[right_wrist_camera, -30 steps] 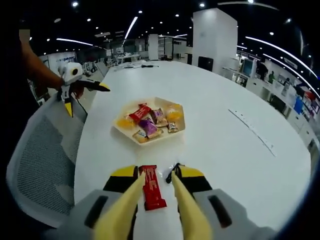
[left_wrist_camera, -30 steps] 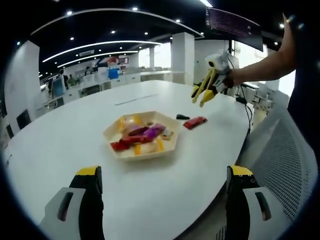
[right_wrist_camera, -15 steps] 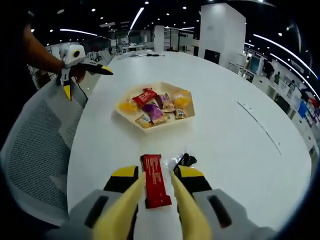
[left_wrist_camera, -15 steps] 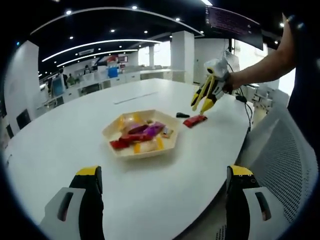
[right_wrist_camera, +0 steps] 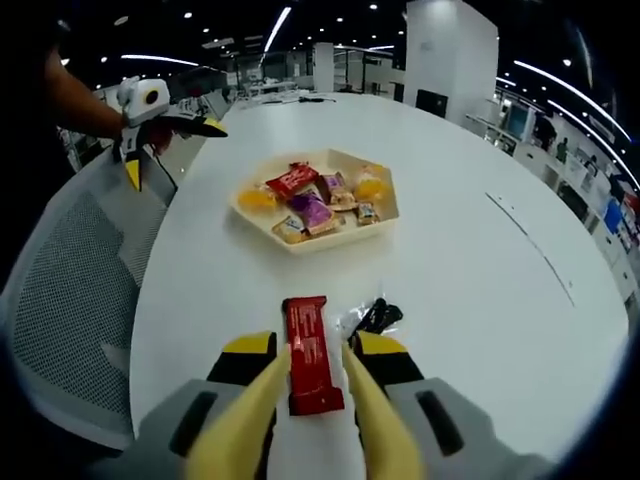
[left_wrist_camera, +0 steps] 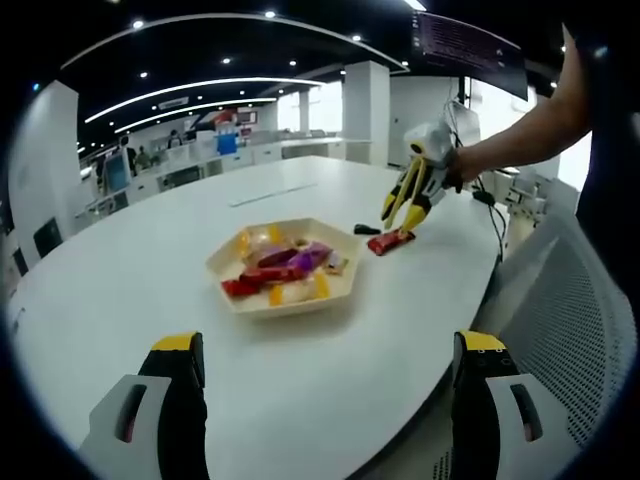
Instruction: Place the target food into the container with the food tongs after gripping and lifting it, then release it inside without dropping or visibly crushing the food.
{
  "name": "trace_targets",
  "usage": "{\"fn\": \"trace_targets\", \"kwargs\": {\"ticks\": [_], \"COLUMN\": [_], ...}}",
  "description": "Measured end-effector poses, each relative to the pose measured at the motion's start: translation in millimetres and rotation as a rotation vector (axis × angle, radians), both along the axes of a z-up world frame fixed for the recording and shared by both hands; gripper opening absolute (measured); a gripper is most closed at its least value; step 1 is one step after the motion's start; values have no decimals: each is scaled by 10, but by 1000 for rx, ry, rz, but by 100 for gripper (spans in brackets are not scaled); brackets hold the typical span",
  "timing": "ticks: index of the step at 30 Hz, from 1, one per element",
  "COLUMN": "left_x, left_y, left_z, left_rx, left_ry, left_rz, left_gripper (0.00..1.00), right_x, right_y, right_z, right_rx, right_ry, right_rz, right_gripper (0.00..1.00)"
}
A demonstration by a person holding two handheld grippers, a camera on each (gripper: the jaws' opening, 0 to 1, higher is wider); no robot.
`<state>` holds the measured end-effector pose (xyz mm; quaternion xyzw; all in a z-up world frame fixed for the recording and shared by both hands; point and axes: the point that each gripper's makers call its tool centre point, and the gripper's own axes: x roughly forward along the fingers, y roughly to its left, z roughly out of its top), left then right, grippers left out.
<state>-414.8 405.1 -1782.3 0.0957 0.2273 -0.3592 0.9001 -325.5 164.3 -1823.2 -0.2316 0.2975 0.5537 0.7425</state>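
- My right gripper (right_wrist_camera: 305, 375): yellow tongs (right_wrist_camera: 362, 405) reach forward from its jaws, and the tong tips sit narrow, one on each long side of the red snack bar (right_wrist_camera: 308, 340). They look to be in contact with it; whether it is clamped or lifted off the table I cannot tell.
- In the left gripper view that same gripper (left_wrist_camera: 408, 205) is angled tips-down at the bar (left_wrist_camera: 390, 241), my hand (left_wrist_camera: 448, 168) behind it, forearm coming in from the upper right.
- The bar's long axis runs straight along the tongs, far end pointing ahead at the tray (right_wrist_camera: 318, 240). It lies flat on the white table (right_wrist_camera: 480, 290), between the tong tips.
- Just right of the bar's far end: a small black wrapped item (right_wrist_camera: 376, 316), close to the bar.
- Farther ahead of my right gripper: the hexagonal tray, well apart from the bar, holding assorted wrapped snacks (right_wrist_camera: 310, 200).
- My left gripper (left_wrist_camera: 325, 375): jaws spread wide, nothing between them, held level over the near table edge. The tray (left_wrist_camera: 240, 300) is ahead, between the jaw lines.
- It also shows far left in the right gripper view (right_wrist_camera: 150, 135), held over a mesh chair back (right_wrist_camera: 70, 300).
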Motion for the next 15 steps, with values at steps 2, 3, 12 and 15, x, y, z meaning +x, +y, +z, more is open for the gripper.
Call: {"fn": "trace_targets", "kwargs": {"ticks": [2, 3, 12, 15], "left_x": [-1, 0, -2, -2], "left_y": [-3, 0, -1, 0], "left_z": [1, -1, -3, -1], "left_rx": [-1, -1, -1, -2], "left_ry": [1, 2, 3, 5], "left_rz": [-1, 0, 0, 2], "left_gripper": [99, 99, 99, 99], "right_x": [-32, -46, -91, -90], "right_y": [14, 25, 58, 63], "right_z": [-6, -12, -26, -9], "right_rx": [3, 3, 4, 5], "right_ry": [5, 5, 26, 19], "right_rz": [7, 14, 9, 8], "right_gripper": [29, 29, 30, 30]}}
